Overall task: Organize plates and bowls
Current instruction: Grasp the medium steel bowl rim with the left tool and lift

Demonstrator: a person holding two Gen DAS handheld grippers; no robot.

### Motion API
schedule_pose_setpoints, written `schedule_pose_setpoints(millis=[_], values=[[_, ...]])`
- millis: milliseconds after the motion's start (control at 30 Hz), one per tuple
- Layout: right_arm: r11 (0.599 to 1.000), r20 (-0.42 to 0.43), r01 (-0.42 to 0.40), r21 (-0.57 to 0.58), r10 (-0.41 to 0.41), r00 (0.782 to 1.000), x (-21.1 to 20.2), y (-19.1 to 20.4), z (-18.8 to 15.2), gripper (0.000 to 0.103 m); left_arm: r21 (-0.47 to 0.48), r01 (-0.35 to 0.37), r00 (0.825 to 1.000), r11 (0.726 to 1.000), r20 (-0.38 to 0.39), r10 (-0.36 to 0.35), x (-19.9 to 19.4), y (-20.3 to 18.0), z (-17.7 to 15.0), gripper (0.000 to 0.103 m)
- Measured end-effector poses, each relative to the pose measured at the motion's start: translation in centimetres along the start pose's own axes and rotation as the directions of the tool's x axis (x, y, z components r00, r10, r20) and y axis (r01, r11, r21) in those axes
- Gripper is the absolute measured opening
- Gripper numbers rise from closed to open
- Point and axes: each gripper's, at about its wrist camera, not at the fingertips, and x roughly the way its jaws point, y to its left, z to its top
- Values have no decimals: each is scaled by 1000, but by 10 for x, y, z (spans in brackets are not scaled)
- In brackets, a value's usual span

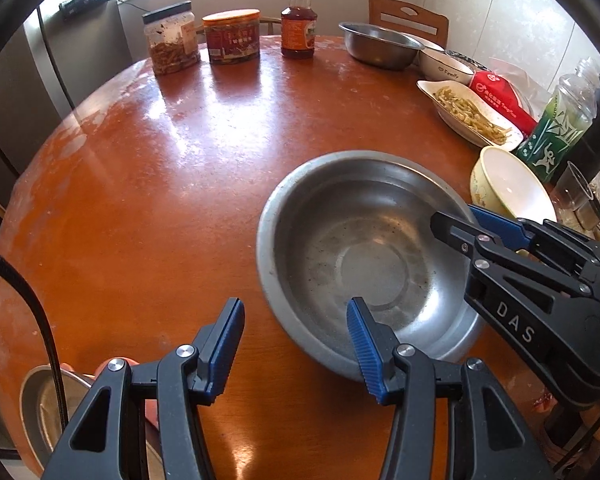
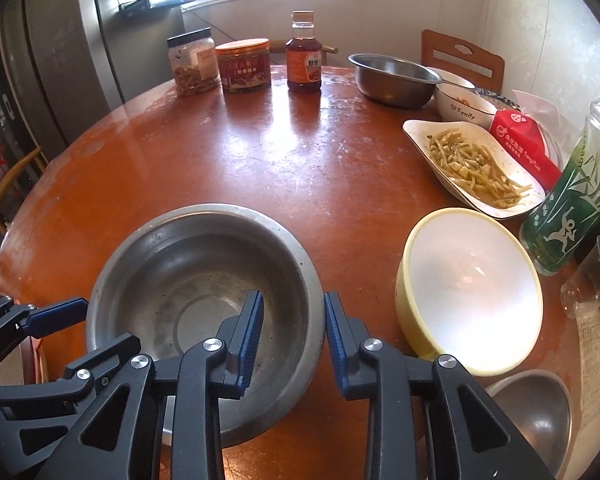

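Right tool [image 2: 294, 338] astride the steel bowl's [image 2: 188, 280] near-right rim, fingers apart, left tool [image 1: 296, 346] likewise apart at its near edge; apparently about to grip: next, close on rim, lift toward yellow bowl [image 2: 470, 292] just right of it.

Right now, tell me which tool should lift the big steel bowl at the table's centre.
Right. The right tool already straddles the big steel bowl's rim, one finger inside and one outside, open. The left tool is open with only one finger over the rim.
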Motion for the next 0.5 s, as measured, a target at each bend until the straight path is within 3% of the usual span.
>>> schedule_pose_setpoints(millis=[500], values=[[994,-1,-90,53,91,996,-9,-3,-5,27,-35,56,998,998,14,-55,-7,2,0,46]])
